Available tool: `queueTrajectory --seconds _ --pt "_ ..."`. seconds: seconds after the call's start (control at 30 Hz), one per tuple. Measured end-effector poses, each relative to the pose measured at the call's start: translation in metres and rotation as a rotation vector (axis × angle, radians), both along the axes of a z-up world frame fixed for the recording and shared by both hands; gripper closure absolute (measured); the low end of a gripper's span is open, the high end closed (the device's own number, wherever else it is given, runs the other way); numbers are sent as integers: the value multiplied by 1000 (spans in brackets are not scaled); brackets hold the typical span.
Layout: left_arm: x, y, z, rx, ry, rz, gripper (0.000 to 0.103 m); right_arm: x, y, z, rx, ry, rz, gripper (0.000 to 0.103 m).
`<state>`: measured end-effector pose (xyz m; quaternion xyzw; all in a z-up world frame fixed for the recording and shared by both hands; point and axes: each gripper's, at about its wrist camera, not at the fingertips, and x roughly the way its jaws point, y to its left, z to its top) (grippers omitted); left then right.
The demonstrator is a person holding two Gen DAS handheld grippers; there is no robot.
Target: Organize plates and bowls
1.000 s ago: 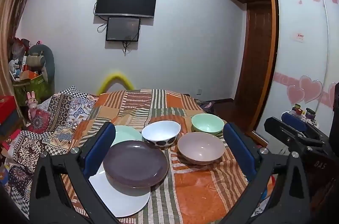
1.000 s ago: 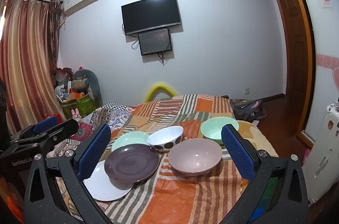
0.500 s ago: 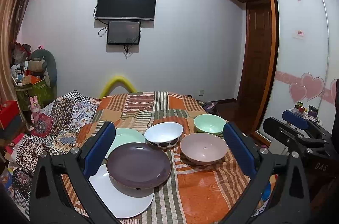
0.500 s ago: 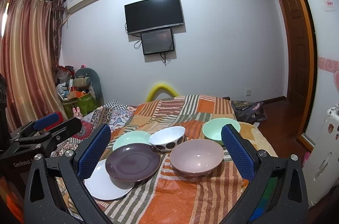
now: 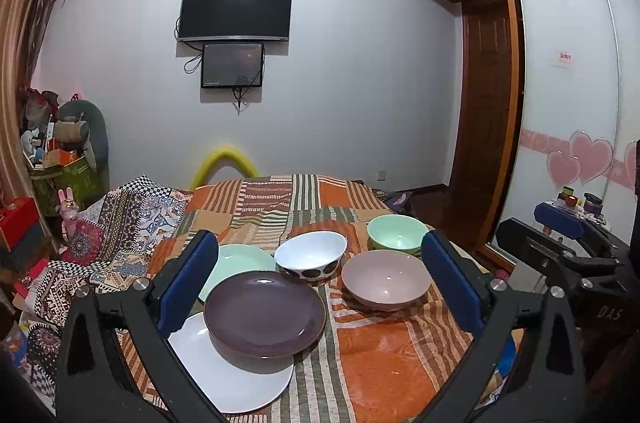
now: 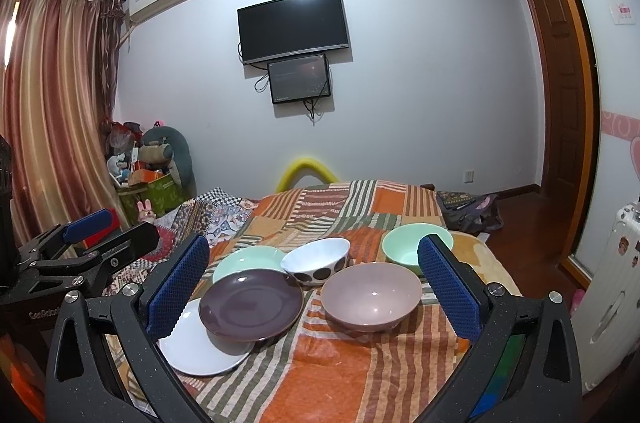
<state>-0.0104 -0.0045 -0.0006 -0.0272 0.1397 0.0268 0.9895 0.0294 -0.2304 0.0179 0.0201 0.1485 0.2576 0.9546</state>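
A: What dishes are lying out, and where?

B: Three plates and three bowls are sitting on a bed covered by a striped orange blanket (image 5: 384, 355). A dark purple plate (image 5: 265, 313) is resting partly on top of a white plate (image 5: 232, 375), and a pale green plate (image 5: 236, 263) is lying just behind them, with its near edge tucked under the purple one.

A: And the bowls?

B: A white bowl with dark spots (image 5: 311, 255) is standing upright just beside the green plate and touching or nearly touching the purple plate's far rim. A pinkish bowl (image 5: 386, 279) is sitting to its right, and a mint green bowl (image 5: 396, 231) is sitting behind that one, close to the bed's right edge.

A: What are the grippers doing?

B: The left gripper (image 5: 320, 287) is hovering above the near end of the bed with its blue pads spread wide, holding nothing; the plates and bowls are showing between its fingers. The right gripper (image 6: 314, 285) is hanging the same way, released and empty, framing the purple plate and the pinkish bowl. Each one is showing at the edge of the other's view.

A: What is lying around the bed?

B: A patterned quilt (image 5: 120, 223) is spreading over the left side. A television (image 5: 235, 11) is hanging on the far wall, with a smaller screen (image 5: 232, 65) under it, and striped curtains (image 6: 52, 111) are hanging at the left.
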Motion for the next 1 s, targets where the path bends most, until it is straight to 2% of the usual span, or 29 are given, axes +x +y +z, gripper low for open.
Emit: queueTrajectory --seconds 1.0 --pt "0 0 2 -4 -6 3 0 -5 2 2 -7 -20 6 0"
